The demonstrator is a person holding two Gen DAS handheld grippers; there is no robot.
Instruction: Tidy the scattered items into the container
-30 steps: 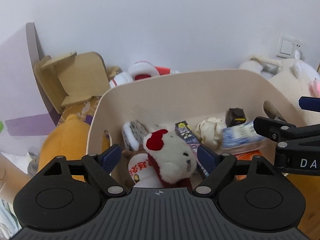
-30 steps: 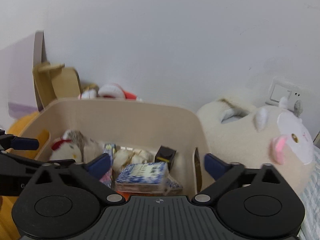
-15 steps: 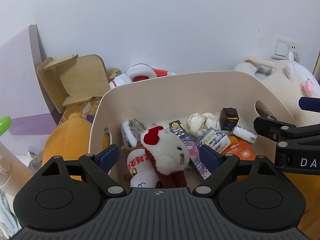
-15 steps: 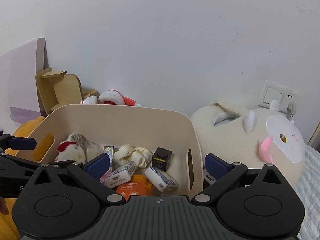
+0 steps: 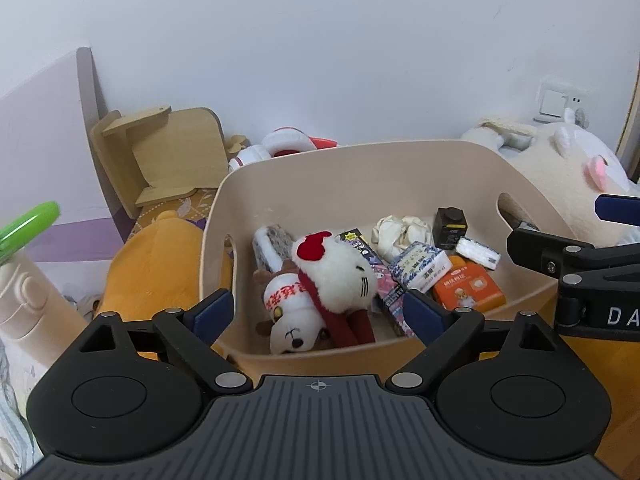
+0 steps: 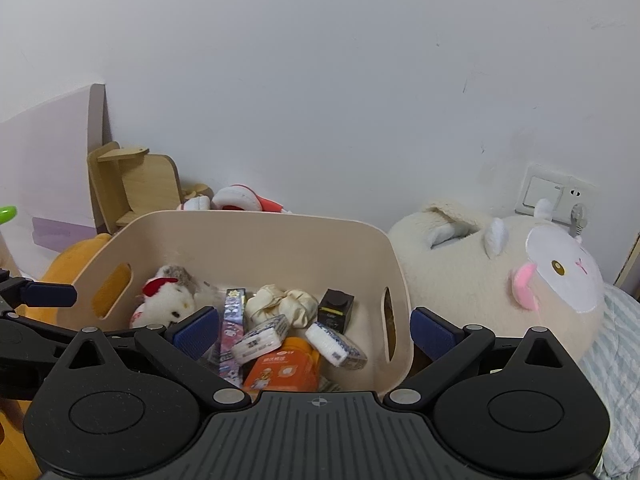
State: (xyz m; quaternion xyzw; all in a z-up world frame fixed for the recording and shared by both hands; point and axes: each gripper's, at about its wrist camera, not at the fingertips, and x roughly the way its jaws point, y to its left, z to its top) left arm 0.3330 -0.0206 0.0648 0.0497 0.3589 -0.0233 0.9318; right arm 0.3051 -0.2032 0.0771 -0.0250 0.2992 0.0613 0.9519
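Note:
A beige plastic bin (image 5: 360, 168) (image 6: 256, 236) stands in front of both grippers. Inside lie a white plush cat with a red bow (image 5: 336, 272) (image 6: 168, 304), a snowman plush (image 5: 288, 312), tissue packs (image 5: 420, 264) (image 6: 260, 338), an orange packet (image 5: 468, 286) (image 6: 286, 368), a black box (image 5: 450, 226) (image 6: 336, 308), a crumpled cloth (image 5: 402, 230) (image 6: 280, 304) and a purple packet (image 6: 233, 332). My left gripper (image 5: 318, 312) is open and empty above the bin's near wall. My right gripper (image 6: 316, 332) is open and empty above the bin's near right side.
A large cream plush (image 6: 500, 276) lies right of the bin. An orange plush (image 5: 160, 264) lies left of it. A wooden stand (image 5: 168, 156) and a red and white toy (image 5: 284, 144) sit by the wall. A wall socket (image 6: 552, 196) is at right.
Both grippers have pulled back and risen from the bin. The tissue pack that was between the right gripper's fingers now lies in the bin. The plush cat lies in the bin.

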